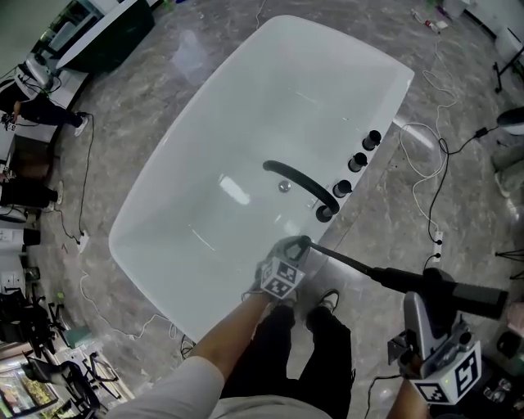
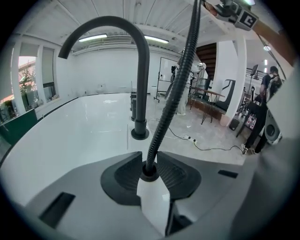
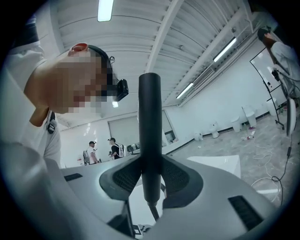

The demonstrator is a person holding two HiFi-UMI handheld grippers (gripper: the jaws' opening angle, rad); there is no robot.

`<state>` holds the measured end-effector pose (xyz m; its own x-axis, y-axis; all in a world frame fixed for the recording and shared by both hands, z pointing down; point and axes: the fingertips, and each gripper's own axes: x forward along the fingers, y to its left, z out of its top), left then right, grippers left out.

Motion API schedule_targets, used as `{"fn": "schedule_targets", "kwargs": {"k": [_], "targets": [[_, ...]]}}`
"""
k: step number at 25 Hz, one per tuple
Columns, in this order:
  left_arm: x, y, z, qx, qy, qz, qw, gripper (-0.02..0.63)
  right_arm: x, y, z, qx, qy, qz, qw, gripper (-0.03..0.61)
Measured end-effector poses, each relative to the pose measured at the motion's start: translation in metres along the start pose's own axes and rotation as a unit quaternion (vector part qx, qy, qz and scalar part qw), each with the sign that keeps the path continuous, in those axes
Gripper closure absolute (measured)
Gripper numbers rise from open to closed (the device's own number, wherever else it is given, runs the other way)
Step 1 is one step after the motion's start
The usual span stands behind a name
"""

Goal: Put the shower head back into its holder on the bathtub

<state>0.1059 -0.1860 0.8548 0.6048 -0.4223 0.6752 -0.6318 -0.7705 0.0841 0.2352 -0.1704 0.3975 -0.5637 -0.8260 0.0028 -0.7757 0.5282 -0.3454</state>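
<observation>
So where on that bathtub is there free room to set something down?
Inside the bathtub, everything left of the curved spout is bare. The right rim is crowded: spout, knobs, and the hose stretched to the shower head. Cables litter the floor beyond.

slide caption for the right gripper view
Right hand-held gripper clamped on the upright black shower head, ceiling strip lights above.

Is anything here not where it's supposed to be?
Yes. The shower head is out of its holder on the bathtub rim. The right gripper holds it out beyond the tub's edge, and its hose stretches from the holder across to it.
</observation>
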Motion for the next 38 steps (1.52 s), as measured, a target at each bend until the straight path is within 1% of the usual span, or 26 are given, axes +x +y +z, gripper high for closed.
{"fn": "schedule_targets", "kwargs": {"k": [2,5,8,10,12,15,17,19,22,27,29,34,38], "targets": [[-0.017,-0.003,0.005,-0.005,-0.004,-0.001,1.0000,0.532,0.009,0.008,-0.011,0.000,0.017,0.007,1.000,0.437],[-0.050,-0.008,0.022,-0.011,-0.026,0.003,0.9996,0.532,0.021,0.015,-0.032,-0.014,0.044,0.006,0.999,0.437],[-0.082,-0.010,0.043,-0.017,-0.056,0.011,0.9982,0.543,0.033,0.019,-0.053,-0.033,0.069,0.002,0.997,0.437],[-0.106,-0.009,0.063,-0.026,-0.085,0.017,0.9959,0.563,0.040,0.020,-0.069,-0.046,0.083,-0.003,0.995,0.437],[-0.131,-0.006,0.089,-0.036,-0.119,0.027,0.9919,0.584,0.048,0.018,-0.087,-0.060,0.095,-0.011,0.994,0.437],[-0.169,0.003,0.125,-0.050,-0.168,0.049,0.9834,0.601,0.060,0.014,-0.122,-0.075,0.110,-0.024,0.991,0.437],[-0.188,0.007,0.143,-0.054,-0.193,0.060,0.9778,0.606,0.069,0.010,-0.150,-0.083,0.122,-0.030,0.989,0.437],[-0.198,0.011,0.153,-0.056,-0.210,0.068,0.9737,0.605,0.078,0.006,-0.178,-0.091,0.137,-0.034,0.986,0.437],[-0.206,0.020,0.155,-0.063,-0.224,0.079,0.9694,0.606,0.087,0.000,-0.221,-0.104,0.161,-0.035,0.981,0.437],[-0.206,0.034,0.137,-0.070,-0.227,0.100,0.9663,0.606,0.099,-0.007,-0.289,-0.129,0.197,-0.031,0.971,0.437],[-0.203,0.038,0.132,-0.074,-0.234,0.106,0.9637,0.606,0.101,-0.010,-0.311,-0.135,0.206,-0.030,0.969,0.437],[-0.188,0.044,0.119,-0.086,-0.237,0.113,0.9611,0.606,0.107,-0.015,-0.342,-0.124,0.203,-0.028,0.971,0.437],[-0.181,0.049,0.114,-0.093,-0.236,0.114,0.9605,0.606,0.116,-0.014,-0.360,-0.128,0.196,-0.023,0.972,0.437]]}}
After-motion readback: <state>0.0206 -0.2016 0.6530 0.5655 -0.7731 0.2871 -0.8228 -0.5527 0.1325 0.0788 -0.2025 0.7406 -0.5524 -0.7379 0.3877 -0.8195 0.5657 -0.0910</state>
